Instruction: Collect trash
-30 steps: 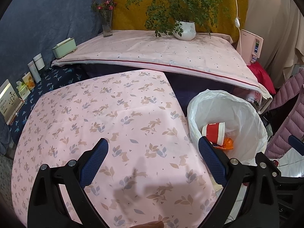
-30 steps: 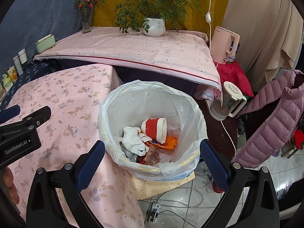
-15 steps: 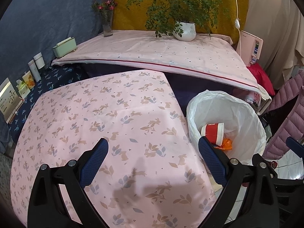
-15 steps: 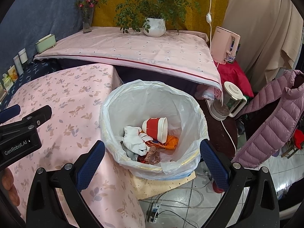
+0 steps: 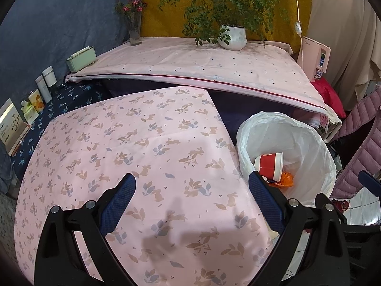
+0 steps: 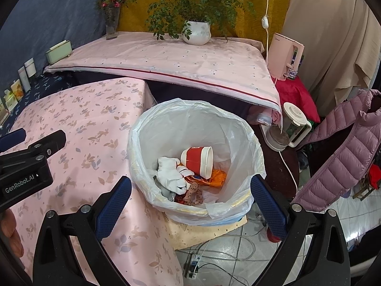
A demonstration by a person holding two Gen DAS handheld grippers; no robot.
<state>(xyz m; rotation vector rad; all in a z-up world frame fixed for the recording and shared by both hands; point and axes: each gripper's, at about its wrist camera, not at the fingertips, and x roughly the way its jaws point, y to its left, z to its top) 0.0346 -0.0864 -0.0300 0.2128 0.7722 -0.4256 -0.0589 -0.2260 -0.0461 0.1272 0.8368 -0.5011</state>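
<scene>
A trash bin lined with a white bag point(image 6: 238, 128) point(image 5: 307, 140) stands beside the pink floral table point(image 5: 142, 147) point(image 6: 78, 119). Inside lie a red-and-white paper cup point(image 6: 198, 160) point(image 5: 270, 164), crumpled white tissue point(image 6: 170, 175), an orange wrapper point(image 6: 218, 177) point(image 5: 285, 180) and a brown spotted scrap point(image 6: 194, 193). My right gripper point(image 6: 190, 199) hangs open over the bin's near rim, holding nothing. My left gripper point(image 5: 191, 196) is open above the table's cloth, empty. The left gripper's black body point(image 6: 28, 166) shows at the right wrist view's left edge.
A higher pink-covered table point(image 5: 190, 64) carries a potted plant point(image 5: 232, 38), flower vase point(image 5: 134, 31) and green box point(image 5: 81, 58). Small containers point(image 5: 35, 100) line the left. A kettle point(image 6: 289, 126), pink appliance point(image 6: 284, 56), purple puffer jacket point(image 6: 343, 152) and floor cables point(image 6: 226, 250) are right of the bin.
Both views have shifted very slightly; the bin sits a touch lower and farther right in the right wrist view. Both grippers stay open and empty.
</scene>
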